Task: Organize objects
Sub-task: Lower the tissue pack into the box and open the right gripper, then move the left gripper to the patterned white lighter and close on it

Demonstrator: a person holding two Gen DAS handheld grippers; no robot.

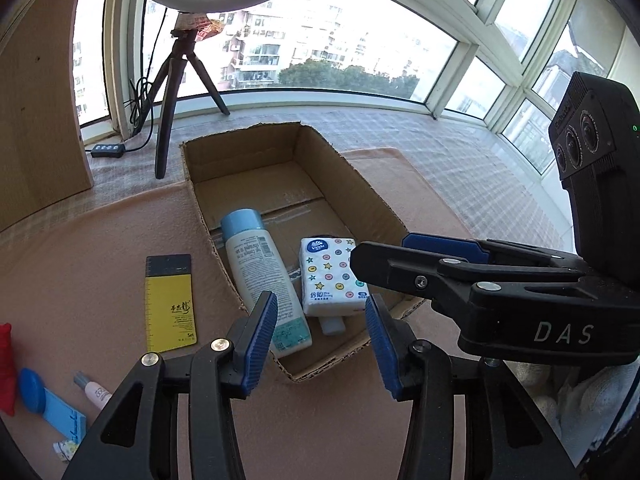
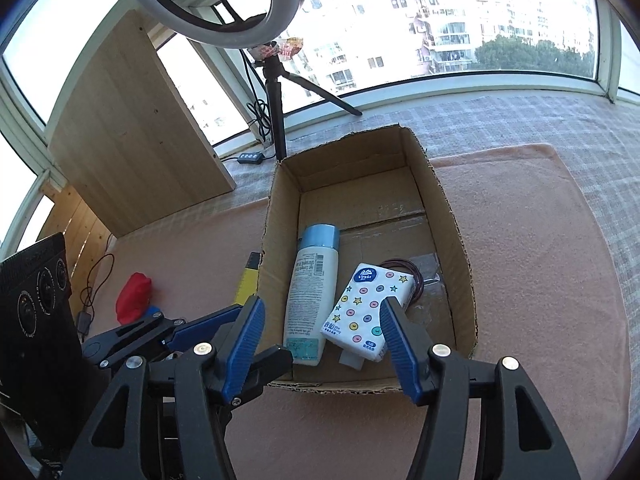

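While tilted downward, both grippers overhang box.

box: matt cardboard | bottle: plastic (probably glossy) | mat: cloth

We list a cardboard box, open-topped. Inside it lie a white bottle with a blue cap, on its side, and beside it a star-and-button-patterned tissue pack, tilted over a small white item.
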